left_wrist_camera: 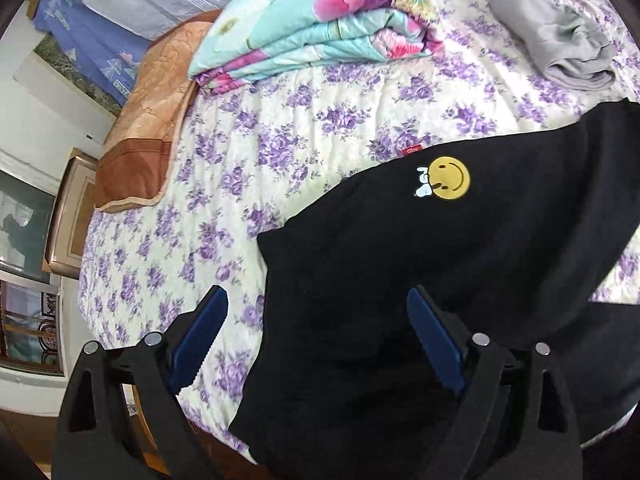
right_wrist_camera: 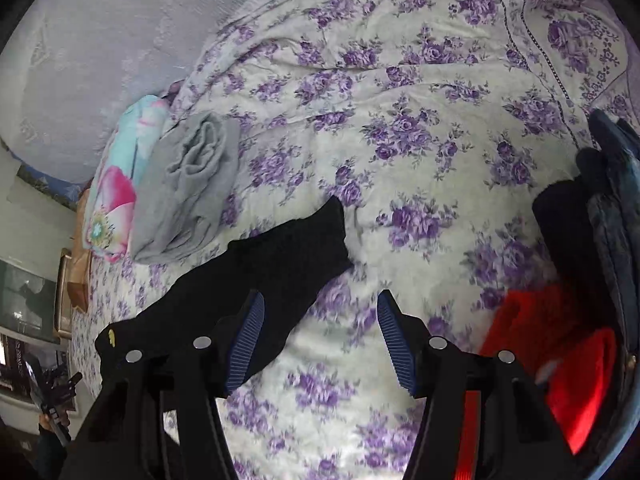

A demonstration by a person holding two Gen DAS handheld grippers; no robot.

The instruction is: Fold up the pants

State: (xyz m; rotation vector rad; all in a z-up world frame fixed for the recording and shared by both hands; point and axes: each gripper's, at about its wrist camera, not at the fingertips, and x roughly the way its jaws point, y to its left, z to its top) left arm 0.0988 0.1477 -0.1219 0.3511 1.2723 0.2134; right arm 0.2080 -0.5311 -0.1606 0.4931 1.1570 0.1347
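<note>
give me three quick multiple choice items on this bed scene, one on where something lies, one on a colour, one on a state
1. Where does the folded grey garment lie?
A. on the purple-flowered bedspread, beside the folded turquoise and pink floral quilt
B. on the floor
C. on top of the black pants

2. What colour is the round smiley patch on the black pants?
A. red
B. yellow
C. green

3. How does the right gripper stand?
A. shut on the pants
B. shut on nothing
C. open

Answers: 1 A, it rests on the bedspread; 2 B, the patch is yellow; 3 C, bedspread shows between its blue pads.
</note>
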